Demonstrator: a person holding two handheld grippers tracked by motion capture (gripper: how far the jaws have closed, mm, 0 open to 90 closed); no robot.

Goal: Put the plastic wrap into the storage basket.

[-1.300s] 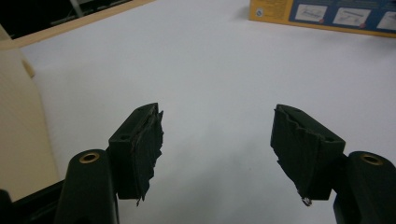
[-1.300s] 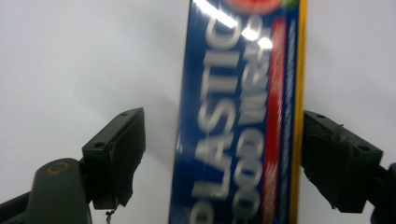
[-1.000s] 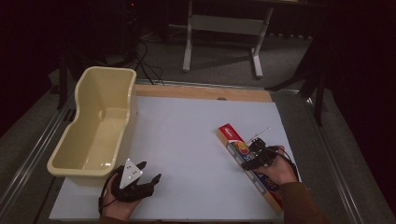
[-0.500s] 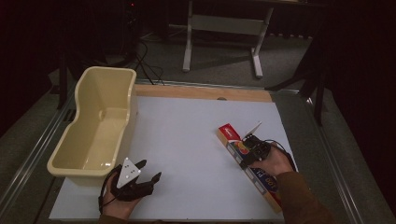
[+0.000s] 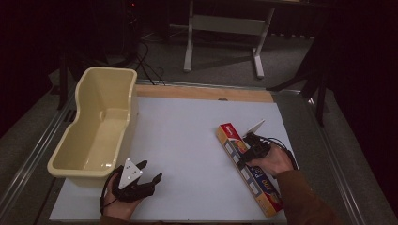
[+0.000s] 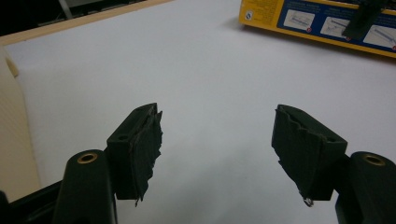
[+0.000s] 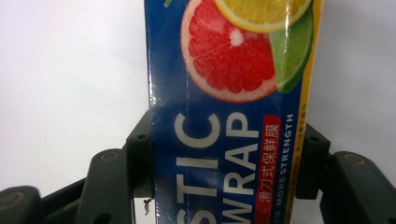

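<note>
Right gripper view shows the right tongs point(image 7: 226, 154) clamped across the width of the plastic wrap box point(image 7: 229, 116), one pad on each long side wall; the jaws have just been closing onto it. From above, the same plastic wrap box point(image 5: 248, 168) lies flat on the white bench point(image 5: 187, 140), running lengthwise out past the right tongs point(image 5: 251, 152) on both sides, the longer stretch back toward the person's sleeve. The left tongs point(image 6: 217, 154) stand apart with nothing between them, resting low over bare bench; in the high view the left tongs point(image 5: 148, 180) sit just beside the near corner of the cream tub point(image 5: 101, 126).

Judging by its look, the carton is light, long and stiff along its length, but thin cardboard that can dent under a hard squeeze, and its glossy print may be slippery. A hold across the narrow width near the middle seems best; gripped off-centre, the longer end would probably sag or swing when lifted.
</note>
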